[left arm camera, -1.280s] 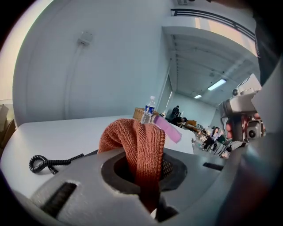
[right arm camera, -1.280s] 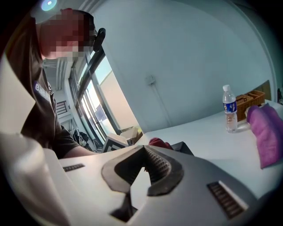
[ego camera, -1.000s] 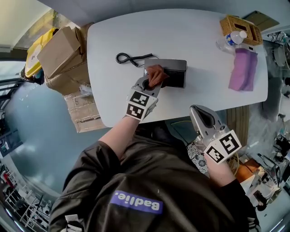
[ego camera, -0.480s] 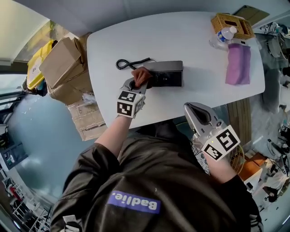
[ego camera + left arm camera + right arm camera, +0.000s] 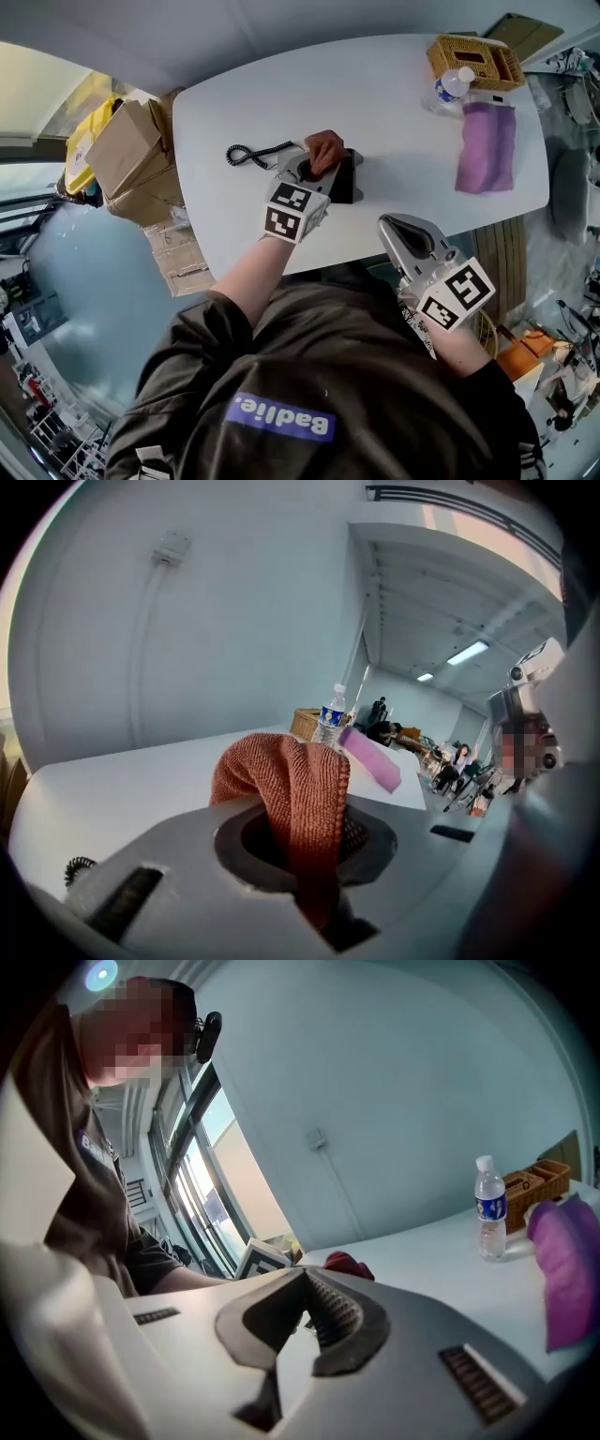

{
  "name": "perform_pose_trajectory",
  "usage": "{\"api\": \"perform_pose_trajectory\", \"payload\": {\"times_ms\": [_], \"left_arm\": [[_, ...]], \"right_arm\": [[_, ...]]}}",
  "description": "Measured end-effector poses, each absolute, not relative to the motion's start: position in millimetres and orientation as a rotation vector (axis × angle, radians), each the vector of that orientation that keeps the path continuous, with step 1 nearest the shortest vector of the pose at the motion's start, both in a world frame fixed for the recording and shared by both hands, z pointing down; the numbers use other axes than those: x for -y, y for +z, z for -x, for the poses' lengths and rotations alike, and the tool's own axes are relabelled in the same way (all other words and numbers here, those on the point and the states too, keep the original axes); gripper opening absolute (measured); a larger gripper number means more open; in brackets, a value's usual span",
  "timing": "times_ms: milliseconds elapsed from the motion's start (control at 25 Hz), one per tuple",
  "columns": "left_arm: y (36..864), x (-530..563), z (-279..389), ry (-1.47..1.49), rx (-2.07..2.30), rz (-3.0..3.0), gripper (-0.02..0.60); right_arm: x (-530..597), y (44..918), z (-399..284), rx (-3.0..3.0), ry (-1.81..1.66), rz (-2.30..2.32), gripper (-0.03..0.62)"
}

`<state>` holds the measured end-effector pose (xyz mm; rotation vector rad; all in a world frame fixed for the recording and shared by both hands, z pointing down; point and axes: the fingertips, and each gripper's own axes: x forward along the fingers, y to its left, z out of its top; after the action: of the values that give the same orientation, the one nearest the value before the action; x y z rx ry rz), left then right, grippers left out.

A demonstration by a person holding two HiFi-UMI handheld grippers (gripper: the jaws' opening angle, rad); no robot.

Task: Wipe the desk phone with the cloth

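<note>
The black desk phone (image 5: 345,180) lies on the white table (image 5: 394,103), its coiled cord (image 5: 248,153) trailing left. My left gripper (image 5: 314,167) is over the phone's top, shut on a rust-coloured cloth (image 5: 325,150) that presses on the phone and hides most of it. In the left gripper view the cloth (image 5: 291,789) bulges up out of the left gripper (image 5: 300,817). My right gripper (image 5: 392,227) hangs off the table's near edge, shut with nothing in it. The right gripper view has that gripper (image 5: 305,1279) with the cloth (image 5: 349,1265) beyond it.
A purple cloth (image 5: 486,148), a water bottle (image 5: 452,86) and a wicker basket (image 5: 475,58) sit at the table's far right. Cardboard boxes (image 5: 127,141) are stacked beside the table's left end. The person's torso fills the near side.
My left gripper slid the cloth left toward the phone's cord end, then back right across its top. The right gripper has stayed near the table's edge.
</note>
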<state>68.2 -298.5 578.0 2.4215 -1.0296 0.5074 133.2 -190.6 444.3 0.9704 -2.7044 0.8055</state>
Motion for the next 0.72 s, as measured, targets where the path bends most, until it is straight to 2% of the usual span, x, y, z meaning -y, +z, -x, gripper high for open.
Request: {"api": "perform_pose_trajectory", "payload": {"times_ms": [240, 720], "left_arm": [[604.3, 307.0, -56.1, 0.577, 1.061, -2.377, 0.044], [650.9, 298.6, 38.6, 0.608, 1.179, -2.244, 0.044]], "right_arm": [[206.9, 454.4, -138.8, 2.687, 0.812, -0.911, 0.028], [213.5, 448.2, -84.7, 2.679, 0.724, -0.809, 0.028]]}}
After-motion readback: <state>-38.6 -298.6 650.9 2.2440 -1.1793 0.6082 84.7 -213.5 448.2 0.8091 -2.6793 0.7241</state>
